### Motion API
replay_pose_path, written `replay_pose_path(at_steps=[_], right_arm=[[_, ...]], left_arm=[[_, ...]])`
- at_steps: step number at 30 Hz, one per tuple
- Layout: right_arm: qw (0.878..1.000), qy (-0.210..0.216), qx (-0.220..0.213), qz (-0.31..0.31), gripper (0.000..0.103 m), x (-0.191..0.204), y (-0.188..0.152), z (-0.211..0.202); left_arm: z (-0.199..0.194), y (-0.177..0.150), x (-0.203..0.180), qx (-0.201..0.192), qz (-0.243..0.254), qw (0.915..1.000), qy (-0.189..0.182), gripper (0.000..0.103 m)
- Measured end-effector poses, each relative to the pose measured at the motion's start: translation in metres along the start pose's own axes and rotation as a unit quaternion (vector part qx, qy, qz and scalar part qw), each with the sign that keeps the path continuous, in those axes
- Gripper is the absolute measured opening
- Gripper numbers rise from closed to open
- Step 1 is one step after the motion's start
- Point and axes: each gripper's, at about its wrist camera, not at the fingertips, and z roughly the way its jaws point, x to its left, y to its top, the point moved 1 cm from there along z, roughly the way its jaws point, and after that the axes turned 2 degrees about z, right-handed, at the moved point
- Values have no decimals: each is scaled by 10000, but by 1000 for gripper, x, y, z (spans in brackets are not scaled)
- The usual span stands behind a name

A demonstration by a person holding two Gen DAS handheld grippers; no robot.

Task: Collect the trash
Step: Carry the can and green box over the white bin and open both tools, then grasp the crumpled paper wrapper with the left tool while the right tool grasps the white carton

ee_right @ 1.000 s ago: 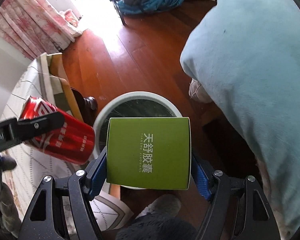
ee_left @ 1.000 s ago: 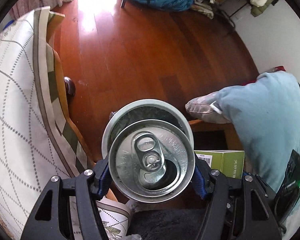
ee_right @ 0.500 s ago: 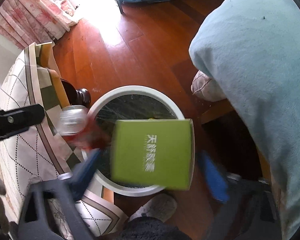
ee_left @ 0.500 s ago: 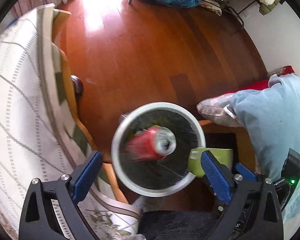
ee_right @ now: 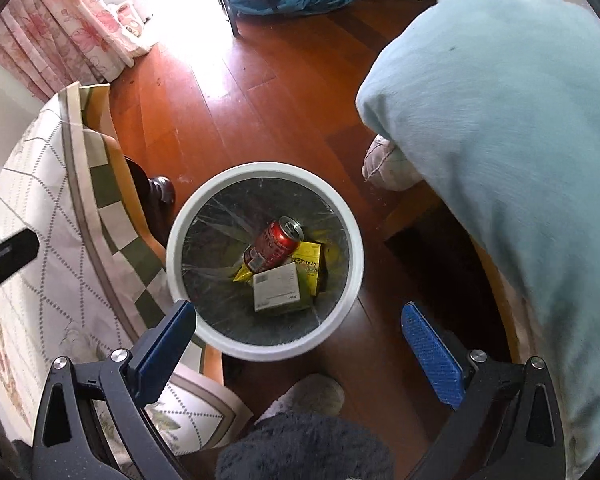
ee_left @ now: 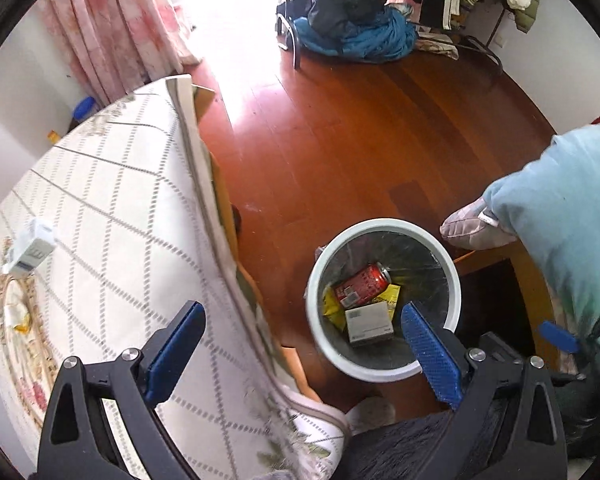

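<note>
A white round trash bin [ee_left: 380,368] [ee_right: 268,350] stands on the wooden floor beside the table. In it lie a red soda can [ee_left: 362,283] [ee_right: 274,245], a pale box [ee_left: 369,323] [ee_right: 277,286] and yellow packaging [ee_left: 392,294] [ee_right: 310,260]. My left gripper [ee_left: 300,348] is open and empty, high above the table edge and the bin. My right gripper [ee_right: 298,344] is open and empty above the bin's near rim.
The table with a diamond-pattern cloth [ee_left: 112,240] [ee_right: 40,280] is on the left; a small white box [ee_left: 30,248] and a wrapper [ee_left: 18,318] lie on it. The person's light-blue leg [ee_left: 560,216] [ee_right: 500,140] and slippers [ee_right: 308,396] are on the right. Clothes pile [ee_left: 352,28] at the back.
Both grippers opened: the red can fell from the left one and the green box from the right one into the bin. Both grippers then rose, the left swinging toward the table.
</note>
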Motion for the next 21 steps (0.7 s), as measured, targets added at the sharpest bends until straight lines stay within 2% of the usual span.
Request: replay_pose_path(at_steps=[14, 21], right_arm=[[9967, -86, -800, -107, 103, 16, -44, -121], [9948, -96, -1005, -140, 103, 28, -64, -161]], left_arm=[[-86, -37, 14, -691, -20, 9975, -115, 100], [-117, -51, 29, -934, -129, 9953, -240, 100]])
